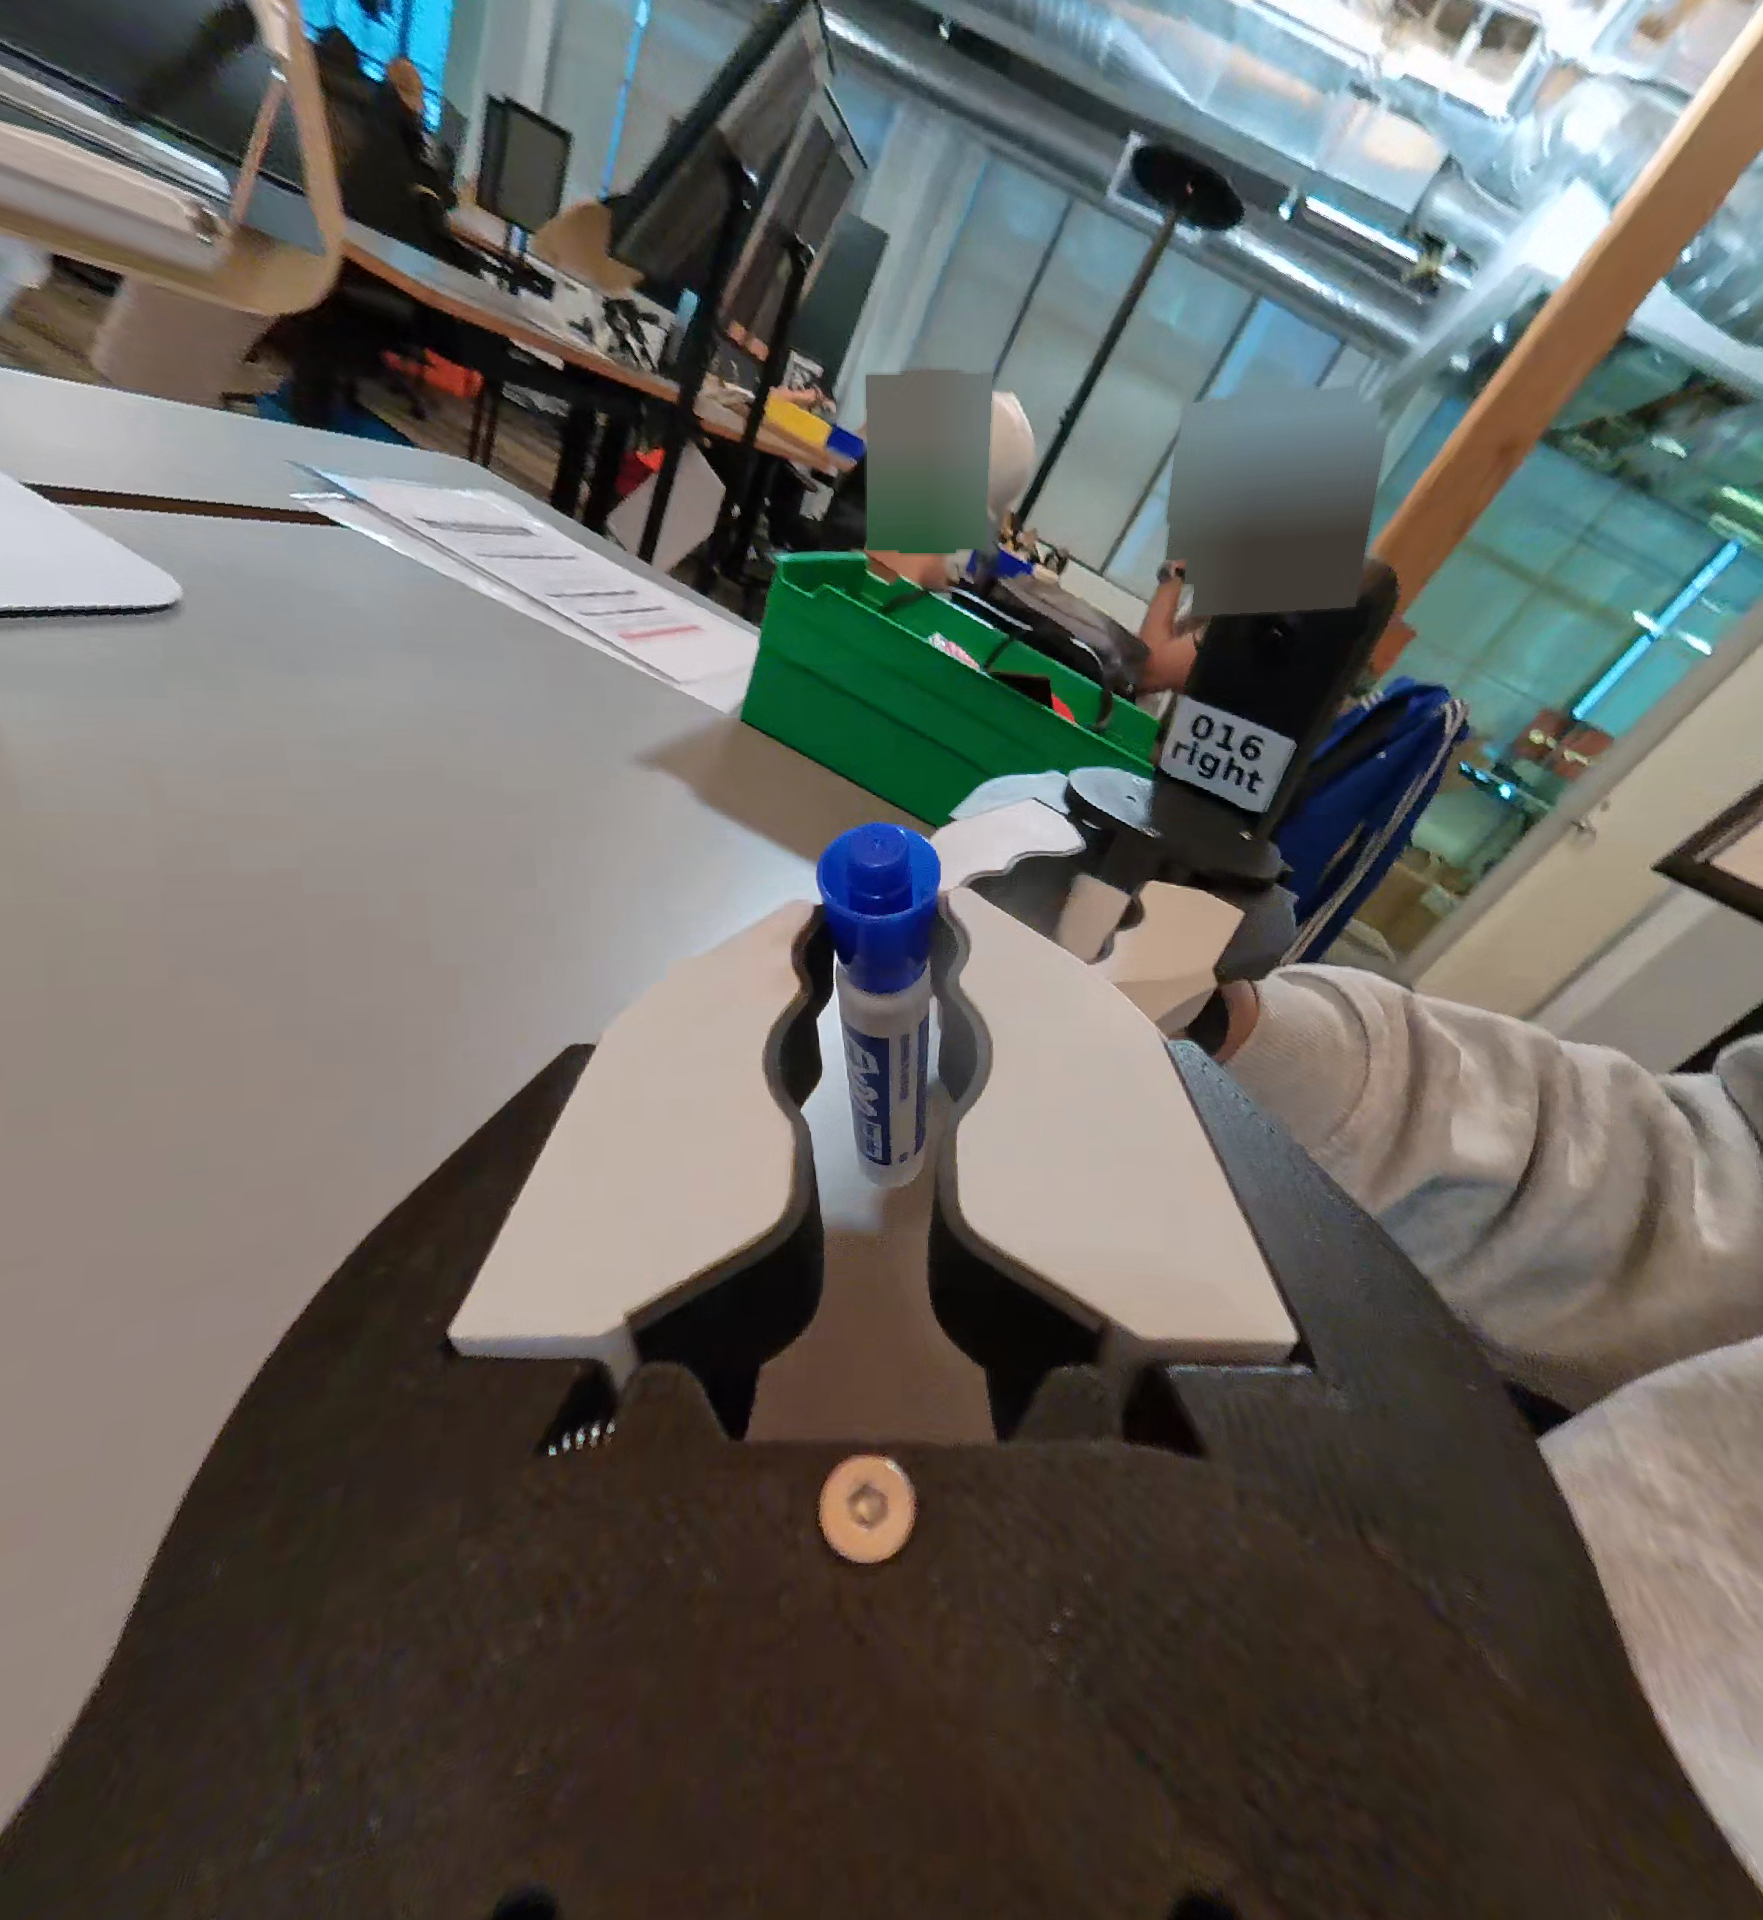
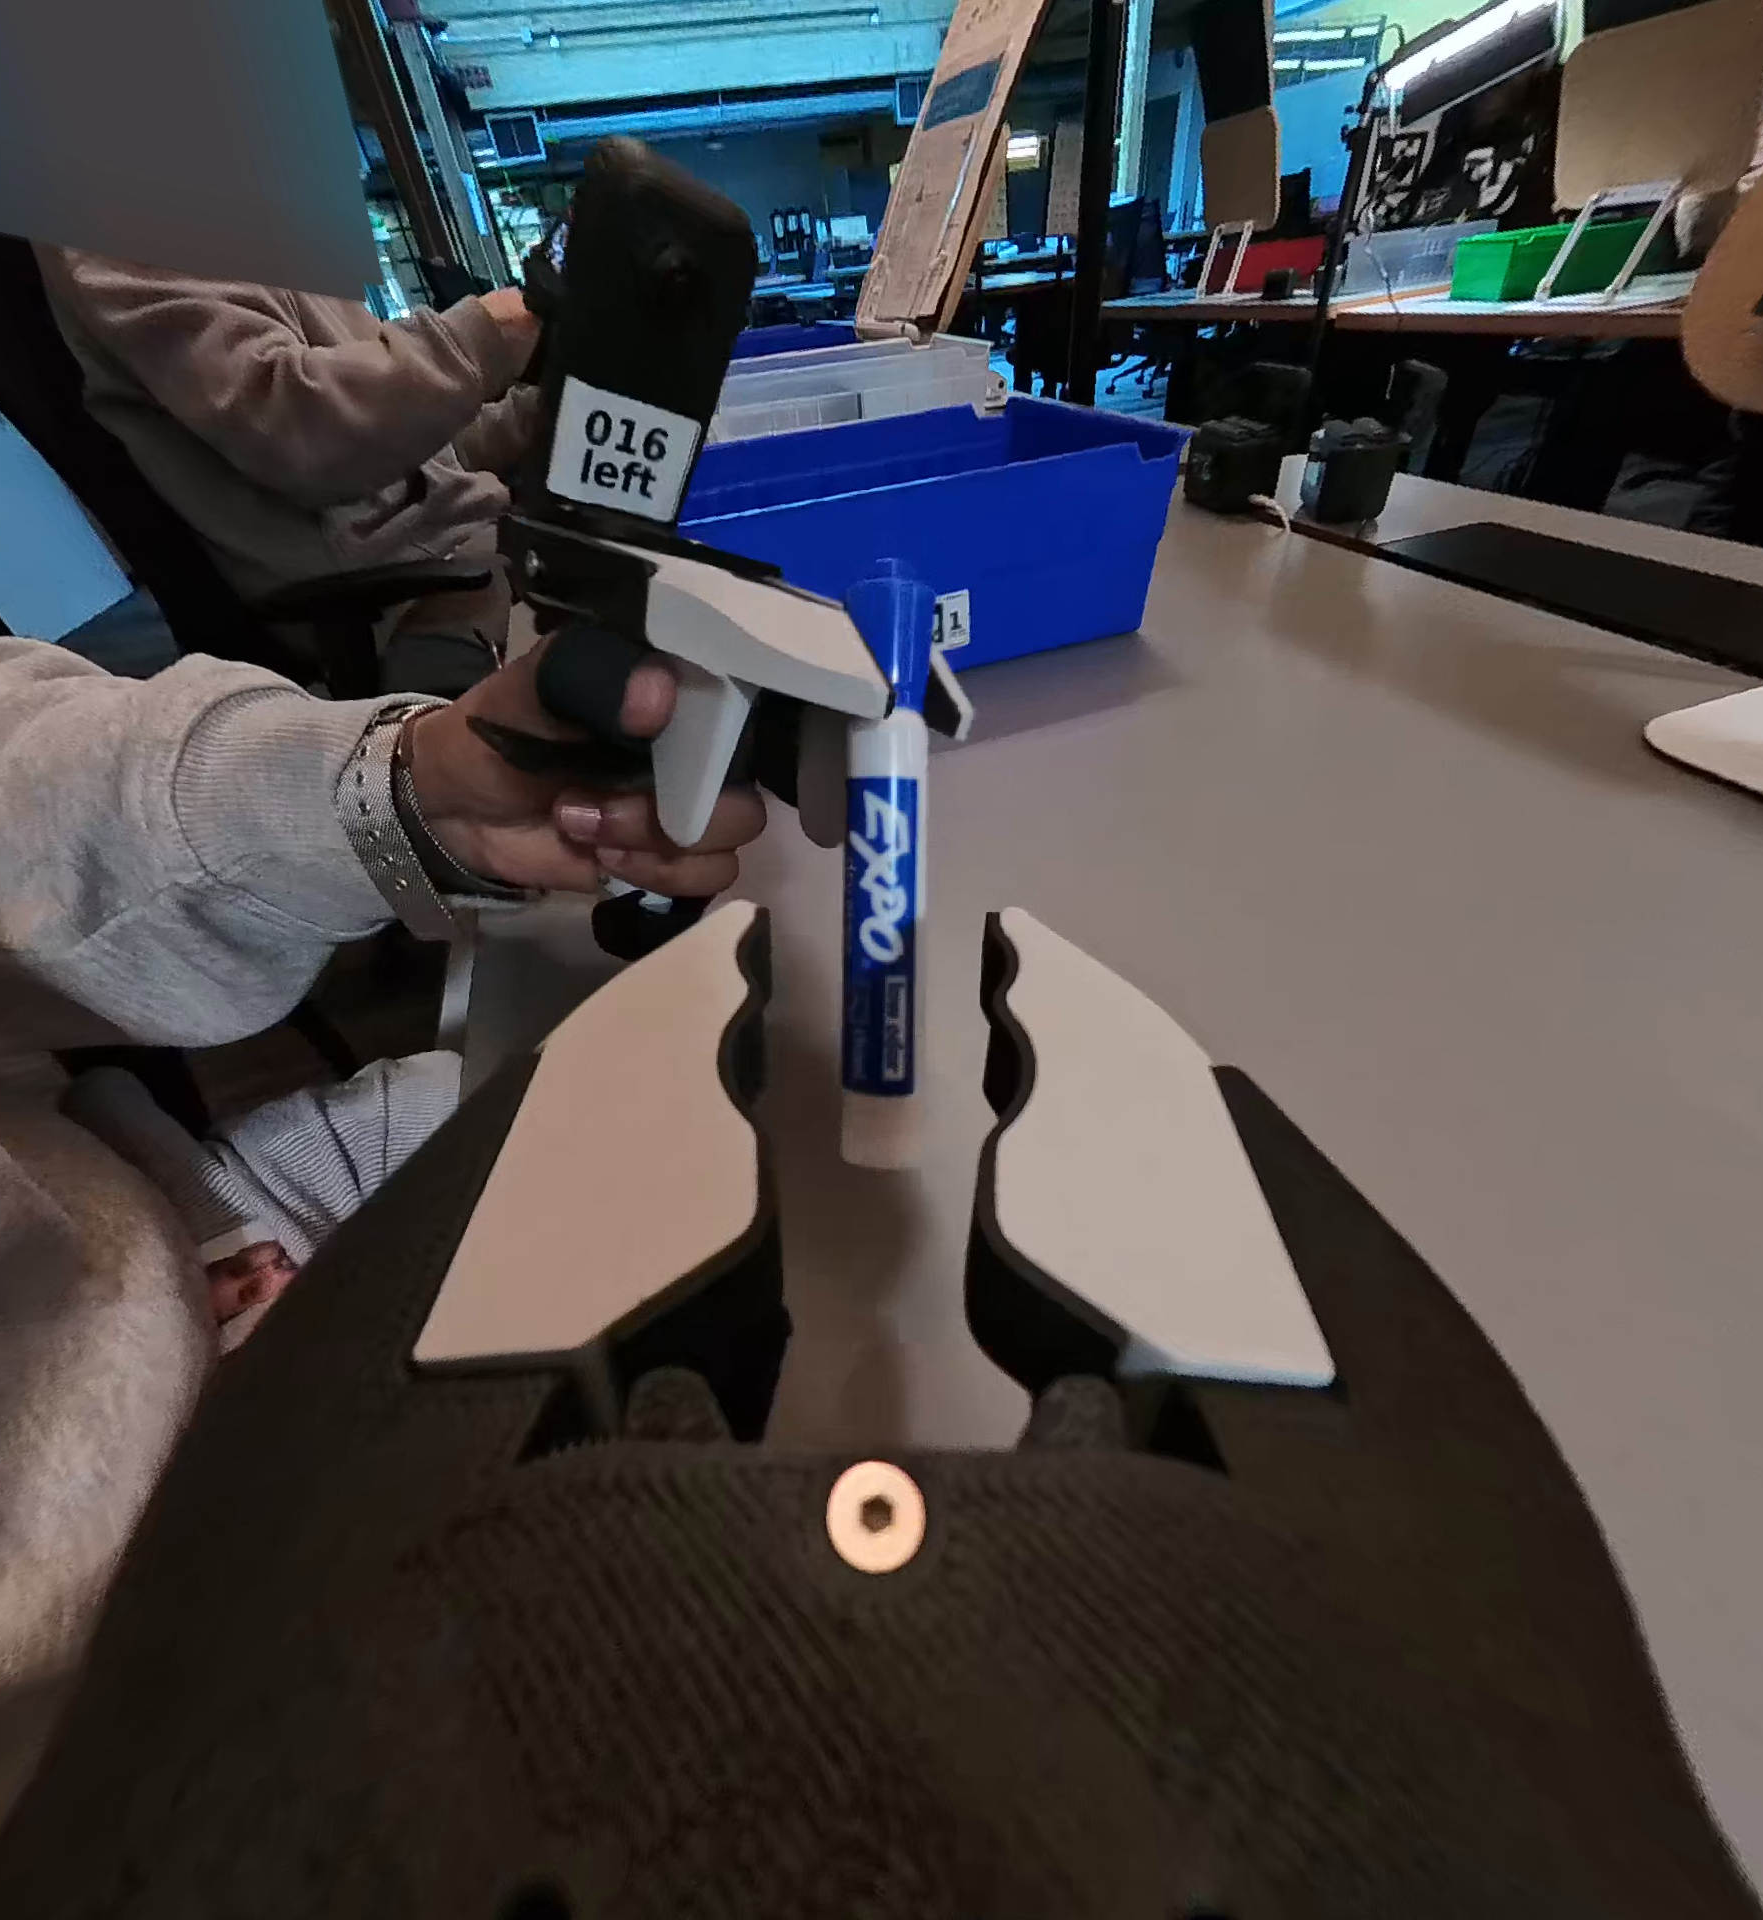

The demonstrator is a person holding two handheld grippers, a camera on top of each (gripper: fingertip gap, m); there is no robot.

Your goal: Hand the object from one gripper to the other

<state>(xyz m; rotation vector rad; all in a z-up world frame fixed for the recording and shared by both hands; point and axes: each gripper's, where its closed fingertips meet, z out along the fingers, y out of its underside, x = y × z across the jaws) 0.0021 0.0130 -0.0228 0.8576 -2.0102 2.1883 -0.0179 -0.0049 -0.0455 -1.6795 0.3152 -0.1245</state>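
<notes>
A white marker with a blue cap (image 1: pixel 879 997) stands upright between the tips of my left gripper (image 1: pixel 879 920), which is shut on it just below the cap. In the right wrist view the marker (image 2: pixel 882 883) hangs down from the left gripper (image 2: pixel 908 686), its white end between my right gripper's fingers. My right gripper (image 2: pixel 872 935) is open, a finger on each side of the marker's lower body, not touching it. The right gripper also shows in the left wrist view (image 1: pixel 1022 862), just behind the marker.
A grey table (image 1: pixel 285 883) lies below. A green bin (image 1: pixel 908 696) and a paper sheet (image 1: pixel 544 571) sit on its far side. A blue bin (image 2: pixel 981 520) stands behind the left gripper. A white pad (image 2: pixel 1760 748) lies at the right. People sit nearby. One gripper's finger ends stand about 4 cm off the other's.
</notes>
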